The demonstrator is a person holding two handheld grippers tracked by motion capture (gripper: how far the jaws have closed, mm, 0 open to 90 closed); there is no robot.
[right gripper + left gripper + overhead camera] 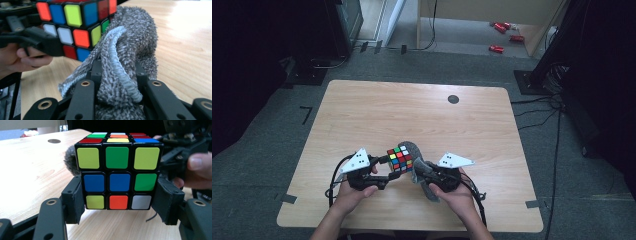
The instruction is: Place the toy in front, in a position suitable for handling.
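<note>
- The table (pixel 362 115) is the biggest thing before you — pale wood, with your work held above its near half, close to your own edge.
- Your left gripper (pixel 119 203) comes in from the left and has the cube (pixel 117 173) clamped by its bottom layer, a black jaw pressed on each side; the cube sits upright, raised off the wood, its top two layers standing free above the jaws.
- Your right gripper (pixel 113 72) is pinched tight on a bunched grey cloth (pixel 130 50), which rises out of the jaws and drapes forward.
- In the high view the cloth (pixel 414 152) lies against the cube's (pixel 400 158) right and far side, touching it; in the left gripper view a tuft of it peeps round the far left corner.
- The relation that counts: the cube lies just ahead and to the left of your right jaws, the cloth's long axis running from those jaws up and over toward the cube's far face.
- Judging from that, the right hand does the wiping — it is the nearer to the uncovered faces — while the left only steadies the cube.
</note>
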